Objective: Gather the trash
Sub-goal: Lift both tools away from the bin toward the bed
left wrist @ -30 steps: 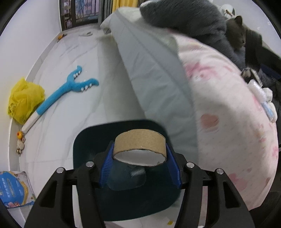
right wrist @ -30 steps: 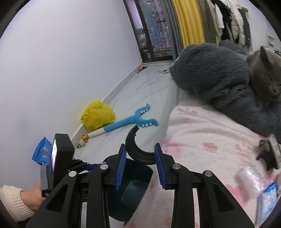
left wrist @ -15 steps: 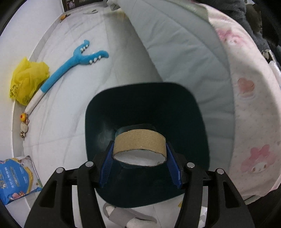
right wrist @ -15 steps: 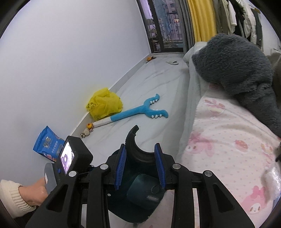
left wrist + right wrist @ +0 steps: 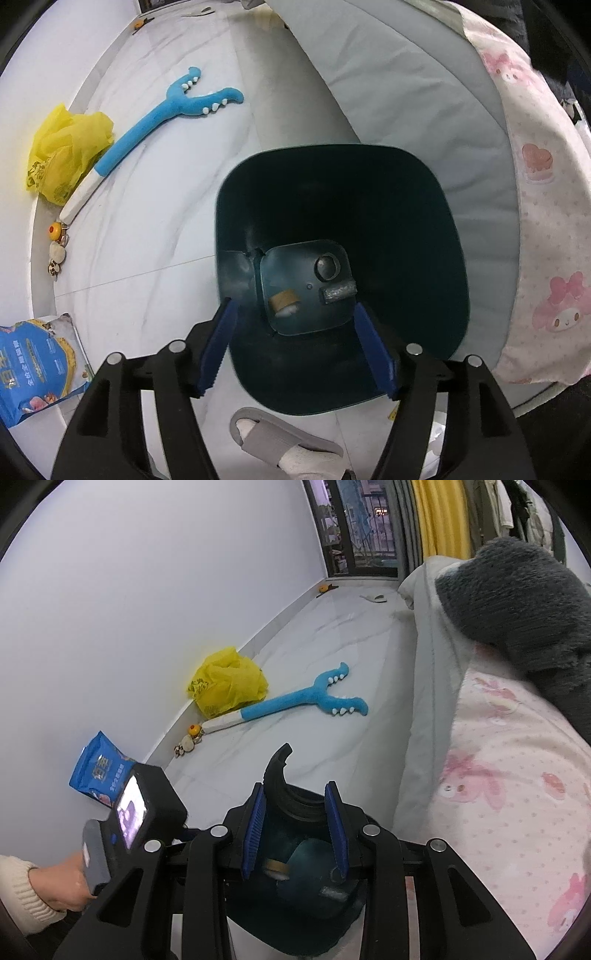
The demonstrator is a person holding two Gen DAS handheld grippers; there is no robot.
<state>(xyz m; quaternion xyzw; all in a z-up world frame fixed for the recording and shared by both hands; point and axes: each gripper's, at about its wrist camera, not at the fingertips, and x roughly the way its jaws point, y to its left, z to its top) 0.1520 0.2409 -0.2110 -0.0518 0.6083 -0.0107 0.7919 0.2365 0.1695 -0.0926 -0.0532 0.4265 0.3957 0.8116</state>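
Beside the bed, our left gripper [image 5: 299, 347] opens empty over the bin [image 5: 454, 236] while our right gripper [image 5: 295, 830] pinches 1 stiff, light black ring piece [image 5: 282, 794] by its rim.

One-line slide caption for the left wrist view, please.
Left claw, opening and empty, above the dark teal bin, the cardboard roll lying on its bottom.

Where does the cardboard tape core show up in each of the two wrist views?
Left wrist: the cardboard tape core lies on the bottom of the dark teal bin, lower centre.
Right wrist: it shows low, inside the bin, behind the right gripper.
Shared landmark: the blue plush toy on the floor.
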